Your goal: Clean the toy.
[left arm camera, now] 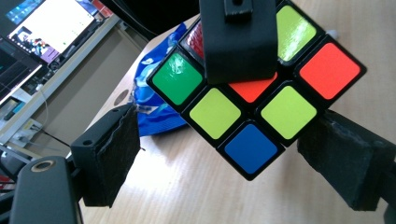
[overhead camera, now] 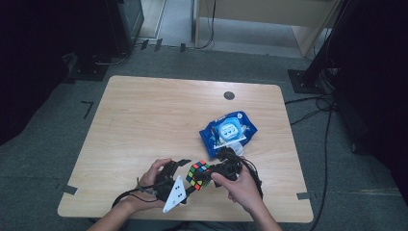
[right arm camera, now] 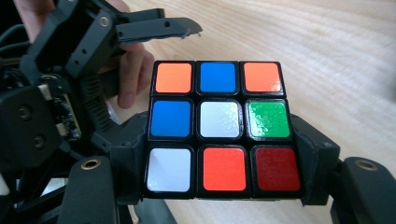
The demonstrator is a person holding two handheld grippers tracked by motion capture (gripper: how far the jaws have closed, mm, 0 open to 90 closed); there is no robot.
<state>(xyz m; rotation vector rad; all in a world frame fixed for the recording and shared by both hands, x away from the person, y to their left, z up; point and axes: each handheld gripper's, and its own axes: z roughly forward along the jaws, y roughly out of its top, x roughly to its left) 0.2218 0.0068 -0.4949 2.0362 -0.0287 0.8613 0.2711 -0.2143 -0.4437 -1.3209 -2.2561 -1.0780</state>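
We are clamping the cube [right arm camera: 218,126] between the right fingers [right arm camera: 219,168]; left fingers [left arm camera: 243,158] released around it, risking snagging a corner

Table: light wooden table [overhead camera: 159,115] with rounded corners and a round dark cable hole [overhead camera: 229,95] near its far edge
Floor: grey carpet [overhead camera: 43,159], marked with short black tape strips [overhead camera: 87,108]
Far side: pale wooden furniture [overhead camera: 269,19] against the back, black cables [overhead camera: 327,130] trailing across the carpet at right
Sides: dark, dim areas left and right, black stand base [overhead camera: 308,81] at right
Screen: lit monitor [left arm camera: 51,28] beyond the table edge, in the left gripper view
Light: soft, table brighter than surroundings
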